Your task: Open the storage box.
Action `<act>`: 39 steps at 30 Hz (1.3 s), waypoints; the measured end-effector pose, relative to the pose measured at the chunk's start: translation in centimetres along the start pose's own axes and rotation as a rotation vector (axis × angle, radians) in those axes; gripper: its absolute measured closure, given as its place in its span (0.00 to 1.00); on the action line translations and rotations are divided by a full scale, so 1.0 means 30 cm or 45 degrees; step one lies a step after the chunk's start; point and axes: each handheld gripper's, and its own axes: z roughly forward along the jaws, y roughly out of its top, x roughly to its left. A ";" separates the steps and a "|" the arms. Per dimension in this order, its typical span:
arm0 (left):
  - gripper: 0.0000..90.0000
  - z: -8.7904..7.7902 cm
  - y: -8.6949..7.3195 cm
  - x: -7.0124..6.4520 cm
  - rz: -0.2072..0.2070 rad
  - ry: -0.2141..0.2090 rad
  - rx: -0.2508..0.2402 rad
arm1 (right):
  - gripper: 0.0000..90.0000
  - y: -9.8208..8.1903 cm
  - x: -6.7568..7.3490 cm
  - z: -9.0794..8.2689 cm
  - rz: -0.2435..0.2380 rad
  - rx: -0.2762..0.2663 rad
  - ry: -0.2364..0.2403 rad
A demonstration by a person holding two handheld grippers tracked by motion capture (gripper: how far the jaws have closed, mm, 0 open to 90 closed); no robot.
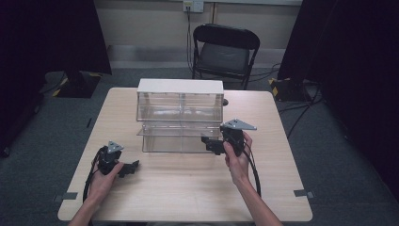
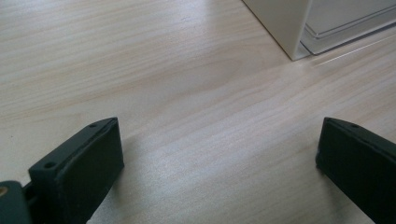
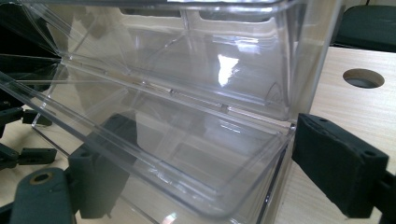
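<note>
Two grippers are at work, and we see the risk mostly on the right. Our right gripper (image 1: 212, 144) sits at the right front corner of the clear plastic drawer box (image 1: 179, 117), which stands in the middle of the table (image 1: 188, 193) under its white top. In the right gripper view its jaws are spread wide, one seen through the clear wall inside the lower drawer (image 3: 187, 154), which is pulled out, the other outside the right side wall; they straddle the wall without pinching it. If we close on that thin wall, we think it may flex or slip from the pads, and a push could slide the whole light box back instead of moving the drawer. Our left gripper (image 1: 127, 168) rests low on the bare wood, near the box's left corner but apart from it, jaws spread and holding nothing, so nothing braces the box
</note>
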 end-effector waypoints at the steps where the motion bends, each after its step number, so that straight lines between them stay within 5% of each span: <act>1: 0.00 0.000 0.000 0.000 -0.001 -0.001 -0.002 | 0.15 0.001 0.000 0.000 -0.001 0.000 0.002; 39: 0.00 0.000 -0.001 -0.001 -0.004 0.004 -0.004 | 0.14 0.063 0.009 -0.022 0.003 -0.058 0.021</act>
